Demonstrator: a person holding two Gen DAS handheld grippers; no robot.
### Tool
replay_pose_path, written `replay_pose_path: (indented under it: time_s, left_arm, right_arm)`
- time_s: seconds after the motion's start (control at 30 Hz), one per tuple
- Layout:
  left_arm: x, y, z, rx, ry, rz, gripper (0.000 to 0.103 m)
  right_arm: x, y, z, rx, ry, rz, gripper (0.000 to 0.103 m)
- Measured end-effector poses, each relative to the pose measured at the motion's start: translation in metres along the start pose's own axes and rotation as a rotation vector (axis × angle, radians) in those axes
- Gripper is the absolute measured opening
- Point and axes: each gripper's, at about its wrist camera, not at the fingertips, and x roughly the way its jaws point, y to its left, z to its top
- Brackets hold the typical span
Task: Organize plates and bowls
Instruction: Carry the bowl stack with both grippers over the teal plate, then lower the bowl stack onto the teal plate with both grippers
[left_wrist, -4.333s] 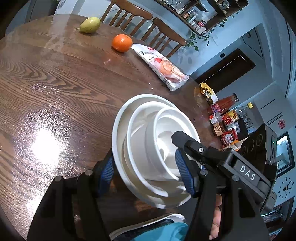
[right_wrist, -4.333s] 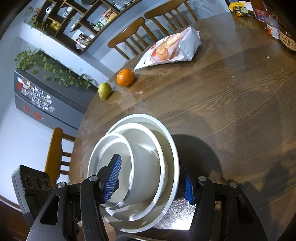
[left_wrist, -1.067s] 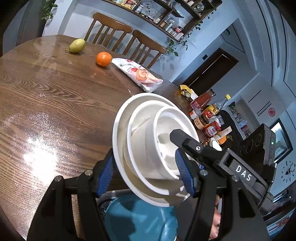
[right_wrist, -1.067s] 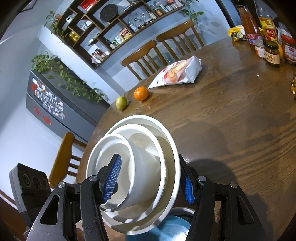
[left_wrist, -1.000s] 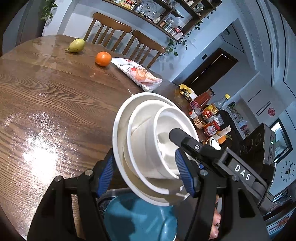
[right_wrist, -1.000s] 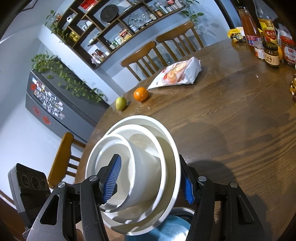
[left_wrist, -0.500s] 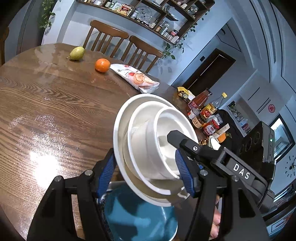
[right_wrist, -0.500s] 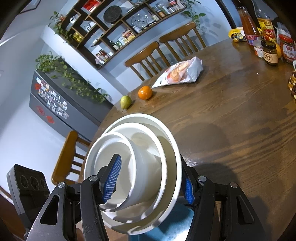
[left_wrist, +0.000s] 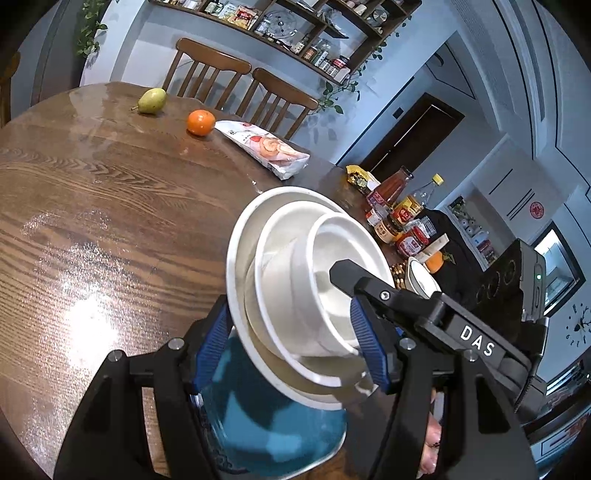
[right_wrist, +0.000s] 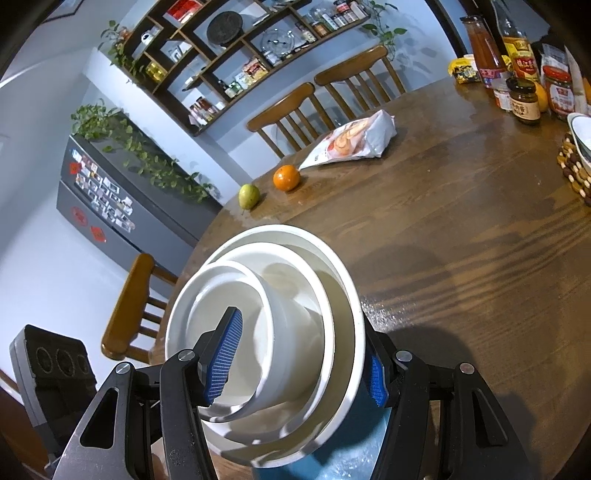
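A nested stack of three white bowls (left_wrist: 295, 280) is held tilted above the table, also seen in the right wrist view (right_wrist: 273, 332). My left gripper (left_wrist: 291, 343) is shut on the stack's rim from one side. My right gripper (right_wrist: 299, 362) is shut on it from the other side. A teal plate (left_wrist: 273, 432) lies on the wooden table under the stack, also in the right wrist view (right_wrist: 332, 465). The stack hides most of the plate.
A pear (left_wrist: 151, 100), an orange (left_wrist: 200, 122) and a snack bag (left_wrist: 266, 147) lie at the far side of the round table (left_wrist: 92, 206). Sauce bottles and jars (left_wrist: 395, 218) and a white bowl on a beaded mat (right_wrist: 580, 147) stand at the right. Chairs surround the table.
Both grippers have lifted the bowl stack higher off the table. The teal plate has come into view beneath it and shows more now.
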Motion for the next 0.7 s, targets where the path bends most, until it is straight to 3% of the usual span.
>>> replay_pose_path:
  time_s: [0.7]
  left_arm:
    - [-0.012,-0.006,-0.035,0.012,0.039,-0.024,0.063]
  right_arm:
    - [-0.024,-0.004,-0.033,0.017,0.005,-0.041,0.062]
